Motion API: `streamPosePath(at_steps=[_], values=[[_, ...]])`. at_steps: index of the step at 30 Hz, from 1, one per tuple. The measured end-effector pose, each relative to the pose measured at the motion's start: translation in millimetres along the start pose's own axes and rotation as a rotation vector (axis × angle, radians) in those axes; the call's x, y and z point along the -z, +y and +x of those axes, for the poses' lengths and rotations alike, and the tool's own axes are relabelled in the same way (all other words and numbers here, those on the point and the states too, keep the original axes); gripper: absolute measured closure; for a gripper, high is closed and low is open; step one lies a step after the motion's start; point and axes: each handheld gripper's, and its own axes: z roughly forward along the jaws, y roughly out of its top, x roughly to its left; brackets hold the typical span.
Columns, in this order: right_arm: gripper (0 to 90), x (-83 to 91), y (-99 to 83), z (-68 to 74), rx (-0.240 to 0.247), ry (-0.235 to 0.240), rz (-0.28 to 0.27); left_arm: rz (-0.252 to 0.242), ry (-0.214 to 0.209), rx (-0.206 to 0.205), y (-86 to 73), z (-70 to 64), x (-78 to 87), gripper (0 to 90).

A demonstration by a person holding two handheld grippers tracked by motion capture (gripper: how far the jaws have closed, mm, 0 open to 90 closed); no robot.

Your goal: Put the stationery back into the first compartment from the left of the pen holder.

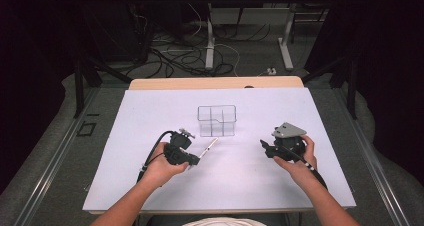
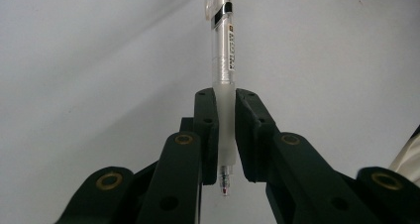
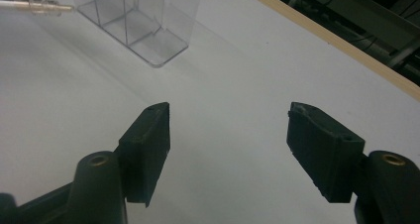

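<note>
- Dark curtains and a tangle of floor cables frame the scene in the high view; the white sheet covering the bench (image 1: 150,186) takes up the middle of the frame, with a strip of wood edge showing at its far side.
- I've got the left tool (image 1: 189,158) clamped on a clear pen (image 1: 209,147), low and left of centre. In the left gripper view the jaws pinch the pen's frosted grip section, its tip (image 2: 226,180) pointing back toward me between them.
- The pen's long axis runs from the tool up and to the right in the high view, its free end aimed at the clear divided box (image 1: 216,120), which stands upright just above centre.
- That is the relation I'd judge the next move turns on — the box lies just past the pen's far end, and the left hand is the nearer one.
- The right tool (image 1: 265,147) sits at centre right with its jaws spread wide and nothing between them.
- The pen's far end is cut off at the top of the left gripper view, and I can't tell whether it is lifted or resting on the sheet. The box's dividers are hard to count through clear walls.
</note>
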Motion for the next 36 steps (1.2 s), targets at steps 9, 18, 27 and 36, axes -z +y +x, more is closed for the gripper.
streamPosePath(at_steps=[9,18,27,36], values=[[36.5,-6.2,8.7,15.3,0.219,0.06,0.037,0.001,-0.007,-0.006,0.7,1.0,-0.1,80.1],[36.9,-10.8,16.6,45.8,0.521,0.078,0.047,0.006,-0.011,-0.006,1.2,2.1,0.6,80.1],[46.0,-14.9,22.8,63.0,0.672,0.107,0.021,-0.014,-0.016,0.004,1.8,8.7,11.4,80.1],[50.4,-17.8,33.6,77.2,0.793,0.126,-0.062,-0.006,-0.021,-0.005,-2.6,10.8,16.6,80.1]])
